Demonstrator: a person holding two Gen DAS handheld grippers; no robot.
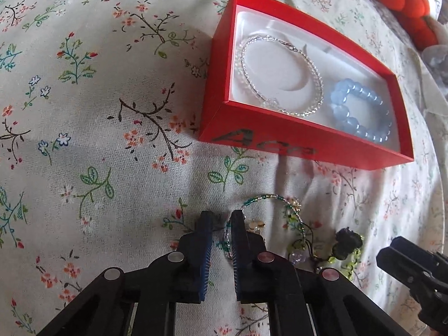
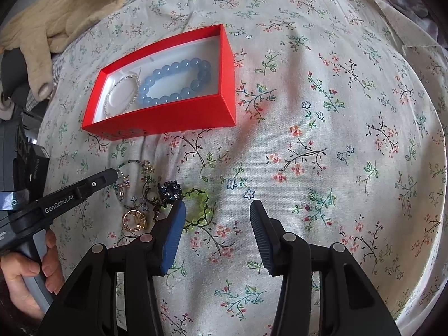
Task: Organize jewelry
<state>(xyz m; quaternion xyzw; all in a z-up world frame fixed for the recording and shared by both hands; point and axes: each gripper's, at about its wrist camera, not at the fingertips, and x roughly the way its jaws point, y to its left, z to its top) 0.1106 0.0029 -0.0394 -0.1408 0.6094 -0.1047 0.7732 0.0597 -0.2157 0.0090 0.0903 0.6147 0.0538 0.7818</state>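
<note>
On the floral cloth (image 2: pixel 322 117), your jewelry sits in two groups: the red box (image 2: pixel 168 114) at about 11 o'clock from your right gripper (image 2: pixel 217 210), and a loose pile at its 9 o'clock. In the box's white lining lie a silver bracelet (image 1: pixel 282 75) and, touching it, a blue bead bracelet (image 1: pixel 361 109). The pile holds a thin beaded chain (image 1: pixel 268 197), a dark flower piece (image 2: pixel 170 191), a gold ring (image 2: pixel 133 219) and a green bead loop (image 2: pixel 200 210). Your left gripper (image 1: pixel 224 218) points steeply down at the pile's near edge, its jaws drawn almost together; the chain runs past the inside of its right finger (image 1: pixel 238 240), but you cannot tell from either view whether the pads actually pinch it. Your right gripper hangs over the cloth with jaws parted and nothing between them; its left finger (image 2: pixel 173 232) covers part of the green loop. In the left wrist view the box lies at 1 o'clock from your left gripper, well apart from the pile. A beige glove (image 2: pixel 53 28) rests at the cloth's far edge, 11 o'clock in the right wrist view.
</note>
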